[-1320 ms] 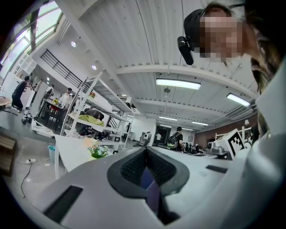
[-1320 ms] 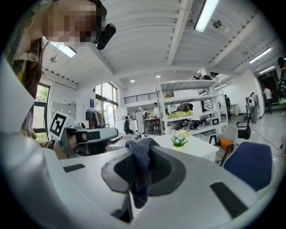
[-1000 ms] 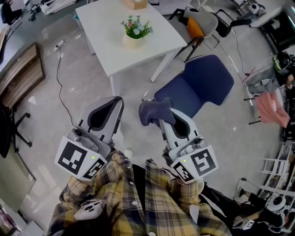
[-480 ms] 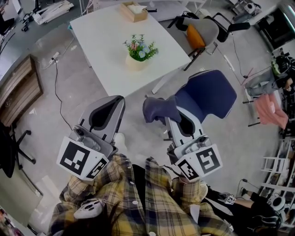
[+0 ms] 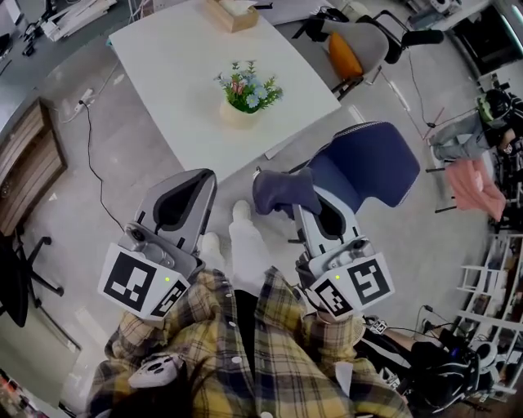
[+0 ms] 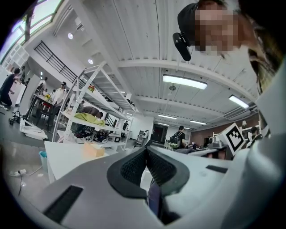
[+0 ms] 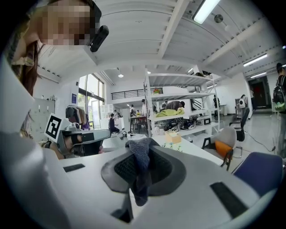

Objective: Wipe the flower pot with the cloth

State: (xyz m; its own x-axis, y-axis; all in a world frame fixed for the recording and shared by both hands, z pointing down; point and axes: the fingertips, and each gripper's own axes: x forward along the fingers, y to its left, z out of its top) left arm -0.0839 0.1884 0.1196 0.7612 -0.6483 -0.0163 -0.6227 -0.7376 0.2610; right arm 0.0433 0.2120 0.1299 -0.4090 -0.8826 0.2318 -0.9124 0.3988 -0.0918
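The cream flower pot point(image 5: 237, 115) with small pink, blue and green flowers stands near the front edge of the white table point(image 5: 180, 57), ahead of both grippers and well apart from them. My left gripper point(image 5: 204, 175) is shut with nothing in it; its jaws point(image 6: 146, 150) meet tip to tip. My right gripper point(image 5: 296, 196) is shut on a dark blue-grey cloth point(image 5: 280, 191). The cloth point(image 7: 140, 167) bunches over the fingertips and hangs down between them. Both grippers are held at waist height over the floor, short of the table.
A blue office chair point(image 5: 369, 162) stands right beside the right gripper. A grey chair with an orange cushion point(image 5: 346, 52) is behind it. A tissue box point(image 5: 232, 11) sits at the table's far end. A wooden bench point(image 5: 29, 163) and a floor cable point(image 5: 91, 163) lie left.
The table and flower pot have drawn nearer in the head view as both grippers advanced toward them. The person's legs now show between the grippers. Both grips are unchanged.
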